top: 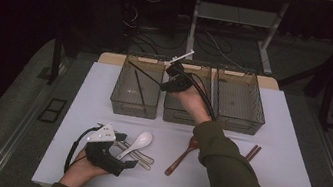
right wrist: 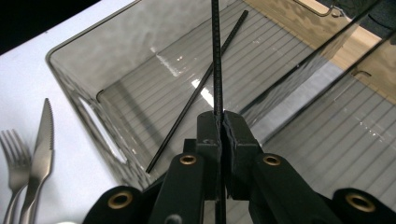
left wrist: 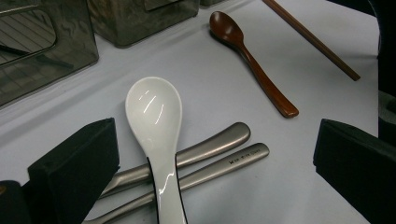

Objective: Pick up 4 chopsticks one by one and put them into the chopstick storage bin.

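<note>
Black chopstick [right wrist: 216, 56]: pinched in right gripper [right wrist: 221, 122] jaws, long axis straight ahead.
Bin [right wrist: 81, 100]: below, probably holding its mate.
Left gripper [left wrist: 210, 154]: jaws spread.

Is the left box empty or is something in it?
Not empty. One black chopstick lies on the floor of the left box. The right gripper holds a second chopstick above it, not yet dropped in.

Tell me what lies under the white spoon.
Under the white spoon lie two grey metal handles, side by side on the table. The spoon crosses over them; their far ends run behind the left tongs, so what utensils they are stays hidden.
</note>
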Demonstrator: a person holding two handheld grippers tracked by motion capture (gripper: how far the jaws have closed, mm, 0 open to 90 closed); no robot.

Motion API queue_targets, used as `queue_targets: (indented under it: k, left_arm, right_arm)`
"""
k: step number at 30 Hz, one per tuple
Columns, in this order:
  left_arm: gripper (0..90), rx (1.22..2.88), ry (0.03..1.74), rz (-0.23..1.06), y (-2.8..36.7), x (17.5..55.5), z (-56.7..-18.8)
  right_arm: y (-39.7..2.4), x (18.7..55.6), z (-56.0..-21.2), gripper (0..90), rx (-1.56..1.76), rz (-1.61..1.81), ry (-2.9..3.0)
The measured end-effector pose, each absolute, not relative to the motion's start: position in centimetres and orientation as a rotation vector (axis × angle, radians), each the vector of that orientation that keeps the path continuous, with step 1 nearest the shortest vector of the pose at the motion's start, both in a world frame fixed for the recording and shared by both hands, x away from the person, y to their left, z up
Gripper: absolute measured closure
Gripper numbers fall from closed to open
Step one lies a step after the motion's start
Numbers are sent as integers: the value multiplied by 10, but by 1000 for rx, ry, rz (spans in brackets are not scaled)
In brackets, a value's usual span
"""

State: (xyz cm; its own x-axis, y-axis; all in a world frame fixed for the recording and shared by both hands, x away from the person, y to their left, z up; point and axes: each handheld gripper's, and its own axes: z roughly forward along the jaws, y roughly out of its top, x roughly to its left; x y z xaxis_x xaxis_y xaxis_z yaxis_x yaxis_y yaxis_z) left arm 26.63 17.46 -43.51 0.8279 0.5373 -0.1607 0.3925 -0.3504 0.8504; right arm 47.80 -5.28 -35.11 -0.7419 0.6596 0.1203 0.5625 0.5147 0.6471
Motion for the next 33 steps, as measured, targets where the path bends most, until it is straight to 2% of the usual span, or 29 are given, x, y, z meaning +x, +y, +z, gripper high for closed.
queue_targets:
  k: [21,26,33]
  left_arm:
    - [0,1971,689,173,176,267,-435]
    - [0,1969,689,173,175,267,-435]
    - [0,1970,695,172,176,267,-435]
  right_arm:
    - [-21,498,-353,847,1078,971,2587]
    - [-20,497,-353,721,1054,996,2587]
    - [-28,497,-350,633,1055,1047,2610]
